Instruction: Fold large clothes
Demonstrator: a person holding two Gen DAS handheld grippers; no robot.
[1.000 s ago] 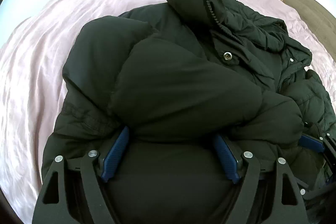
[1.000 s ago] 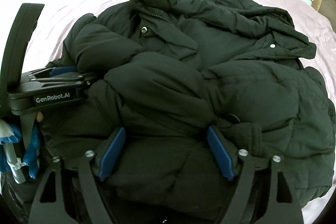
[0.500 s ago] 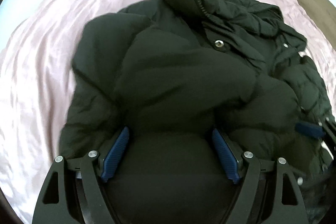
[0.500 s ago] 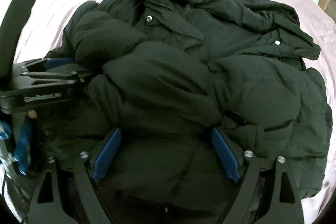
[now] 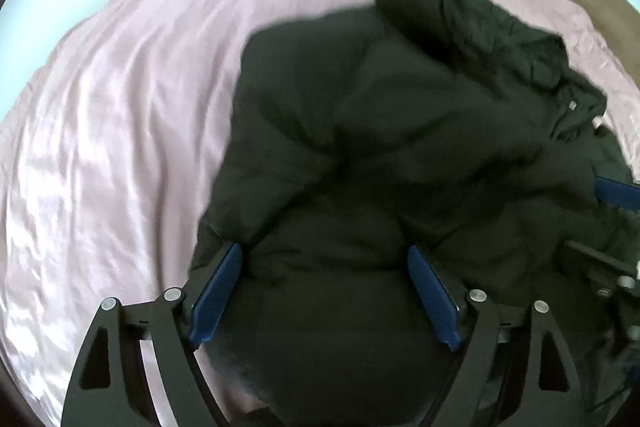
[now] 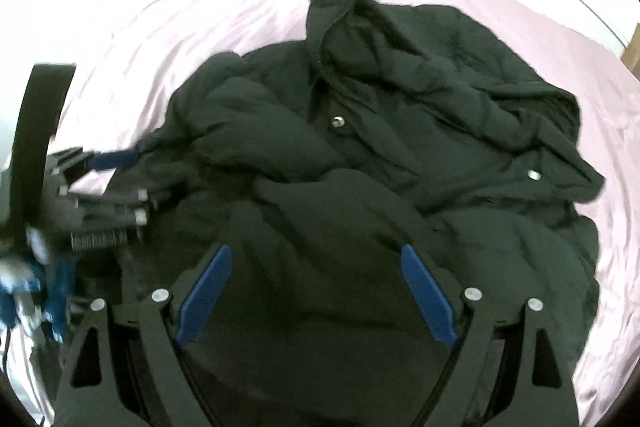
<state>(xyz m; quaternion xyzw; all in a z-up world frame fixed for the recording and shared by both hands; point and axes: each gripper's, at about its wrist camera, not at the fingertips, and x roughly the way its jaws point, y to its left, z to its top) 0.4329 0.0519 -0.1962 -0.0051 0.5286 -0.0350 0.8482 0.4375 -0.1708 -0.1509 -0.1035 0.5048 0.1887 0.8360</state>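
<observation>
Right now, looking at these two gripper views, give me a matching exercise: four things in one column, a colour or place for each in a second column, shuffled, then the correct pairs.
Things:
1. puffy padded jacket
2. satin bed sheet
3. round metal snap button
4. gripper finger pads

Descriptions:
A. blue
B. pale pink
C. black, heaped on the bed
D. silver, below the collar

Pairs: 1-C, 2-B, 3-D, 4-A

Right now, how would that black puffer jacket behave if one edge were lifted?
The black puffer jacket would probably sag: it already lies in soft, rumpled folds. Its puffy quilting suggests bulk without much weight. It might slide on the smooth pink sheet.
</observation>
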